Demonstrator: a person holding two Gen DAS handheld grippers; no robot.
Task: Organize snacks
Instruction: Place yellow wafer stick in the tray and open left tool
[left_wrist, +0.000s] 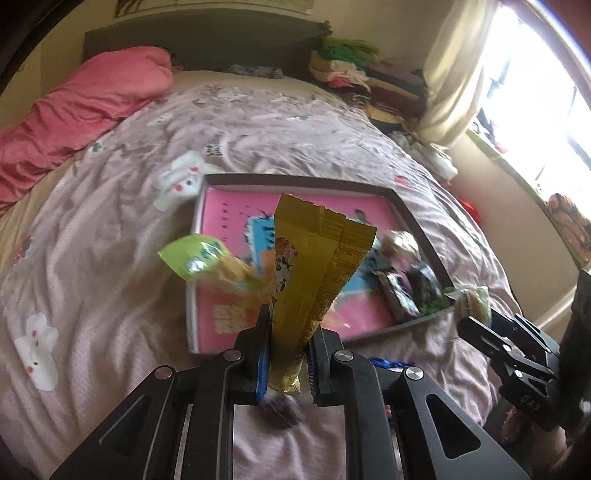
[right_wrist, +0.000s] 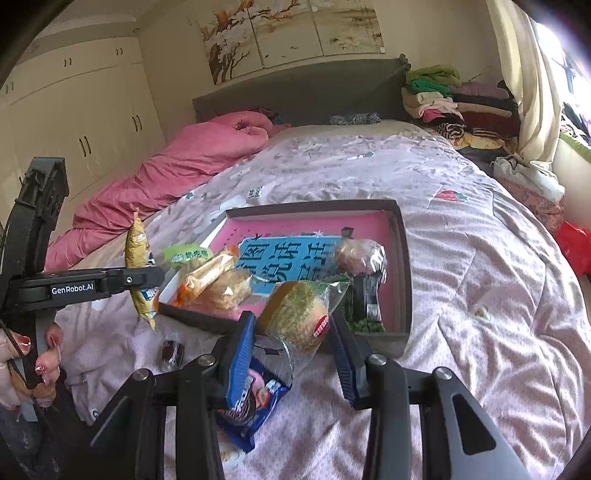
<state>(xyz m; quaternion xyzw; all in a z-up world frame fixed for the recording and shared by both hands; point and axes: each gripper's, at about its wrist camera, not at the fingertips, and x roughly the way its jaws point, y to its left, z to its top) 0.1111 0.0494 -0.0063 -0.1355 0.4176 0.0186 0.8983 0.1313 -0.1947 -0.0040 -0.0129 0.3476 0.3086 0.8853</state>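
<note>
Between the pads of the left gripper (left_wrist: 286, 354) stands a yellow packet (left_wrist: 314, 266), clamped near its lower end and rising ahead of the gripper, above the bed (left_wrist: 110, 258). Just beyond it lies the tray (left_wrist: 417, 221), pink inside, with a green packet (left_wrist: 195, 254) at its near-left edge.

The right gripper (right_wrist: 295, 343) is narrowed on a round cake (right_wrist: 299, 314) in clear wrap, held ahead of its fingers over the tray's near rim. Below that gripper, on the bed, lie a blue packet (right_wrist: 255, 398) and a small dark sweet (right_wrist: 171, 350).

Handling, as a judgement: the yellow packet looks light and crinkly, its foil slick, so a hold low on the flat body, as now, should keep it from twisting. The cake looks soft and crushable; its wrap is loose and slippery, so a light squeeze across the middle suits it better than a pinch on the film.

Count: one yellow packet and one cake held; in the tray, about two orange-wrapped cakes (right_wrist: 210, 277), one green packet, one round wrapped cake (right_wrist: 360, 254) and some dark packets (right_wrist: 365, 299) too blurred to number; two snacks loose on the bed.
</note>
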